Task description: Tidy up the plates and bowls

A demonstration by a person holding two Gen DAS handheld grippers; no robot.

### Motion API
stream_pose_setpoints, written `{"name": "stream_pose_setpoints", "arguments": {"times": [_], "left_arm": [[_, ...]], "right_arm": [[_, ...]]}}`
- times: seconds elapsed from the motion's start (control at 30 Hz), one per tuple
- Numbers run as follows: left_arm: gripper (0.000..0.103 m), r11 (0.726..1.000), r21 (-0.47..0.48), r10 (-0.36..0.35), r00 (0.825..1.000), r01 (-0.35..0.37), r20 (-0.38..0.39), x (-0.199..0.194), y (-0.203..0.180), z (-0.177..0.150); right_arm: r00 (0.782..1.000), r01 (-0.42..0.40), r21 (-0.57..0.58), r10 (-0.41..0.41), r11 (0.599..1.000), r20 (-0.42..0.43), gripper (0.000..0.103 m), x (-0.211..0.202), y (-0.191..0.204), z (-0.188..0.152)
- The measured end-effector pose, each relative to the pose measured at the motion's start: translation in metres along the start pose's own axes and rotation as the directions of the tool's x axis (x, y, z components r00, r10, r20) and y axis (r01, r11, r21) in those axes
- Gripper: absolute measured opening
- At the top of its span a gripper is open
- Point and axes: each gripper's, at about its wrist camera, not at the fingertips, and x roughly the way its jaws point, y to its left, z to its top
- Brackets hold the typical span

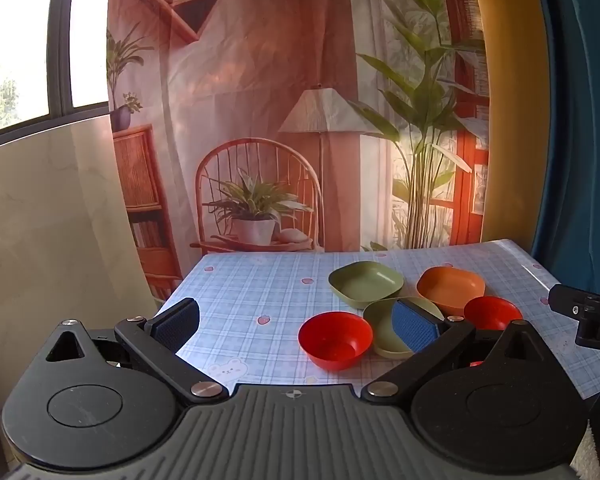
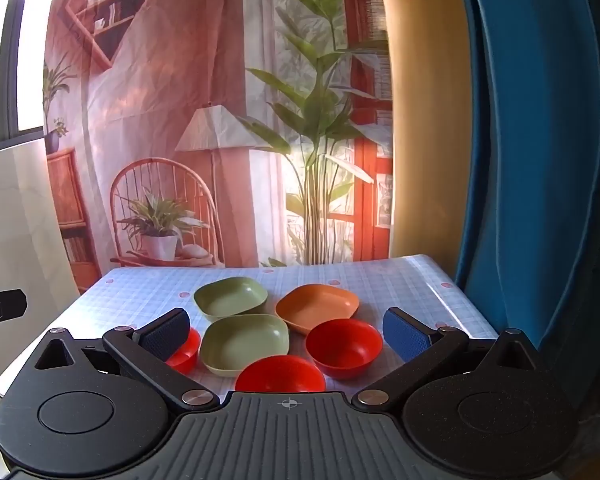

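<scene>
Table surface and room, both grippers idle.
Blue checked tablecloth [image 2: 400,284] before printed room-scene backdrop [image 2: 160,120]; left gripper [image 1: 296,326] and right gripper [image 2: 286,334] spread wide, empty.

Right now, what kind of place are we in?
Probably a home-style recording corner: a table with a checked tablecloth, a printed living-room backdrop hung behind it, and a window at the left.

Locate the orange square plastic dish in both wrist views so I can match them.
Left wrist view: the orange square plastic dish sits right of centre at mid-height, behind a red round bowl.
Right wrist view: it sits just right of centre, behind a red round bowl.
Shared landmark: the darker green square dish lies immediately left of it in both.
</scene>
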Motion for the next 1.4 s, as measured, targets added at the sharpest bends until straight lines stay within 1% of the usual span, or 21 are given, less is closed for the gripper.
{"name": "stream_pose_setpoints", "arguments": {"times": [0.03, 0.07, 0.1, 0.13, 0.2, 1.4], "left_arm": [[0.103, 1.0, 0.0, -0.005, 1.0, 0.005, -0.005, 0.0016, 0.0015, 0.0003], [0.103, 1.0, 0.0, 0.013, 1.0, -0.013, -0.005, 0.0007, 0.0001, 0.0044], [0.103, 1.0, -0.005, 0.012, 1.0, -0.012, -0.001, 0.0003, 0.0018, 0.0046], [0.103, 1.0, -0.008, 0.016, 1.0, -0.016, 0.019, -0.0056, 0.0021, 0.001], [0.103, 1.0, -0.004, 0.019, 1.0, -0.019, 0.01, -0.0037, -0.0022, 0.0033], [0.103, 1.0, -0.004, 0.009, 1.0, -0.009, 0.017, -0.0027, -0.0044, 0.0003]], "right_arm": [[1.0, -0.001, -0.001, 0.001, 1.0, -0.002, 0.103, -0.0004, 0.0002, 0.0], [1.0, -0.001, -0.003, 0.001, 1.0, -0.003, 0.103, -0.0011, 0.0005, 0.0001], [1.0, 0.001, 0.002, -0.001, 1.0, -0.006, 0.103, -0.0002, 0.0003, -0.0005], [1.0, 0.0, -0.001, 0.0, 1.0, -0.004, 0.103, -0.0005, 0.0006, -0.0006], [1.0, -0.001, -0.005, 0.001, 1.0, -0.002, 0.103, -0.0005, 0.0014, -0.0007], [1.0, 0.002, -0.009, -0.002, 1.0, 0.006, 0.103, -0.0032, 0.0043, 0.0009]]}}
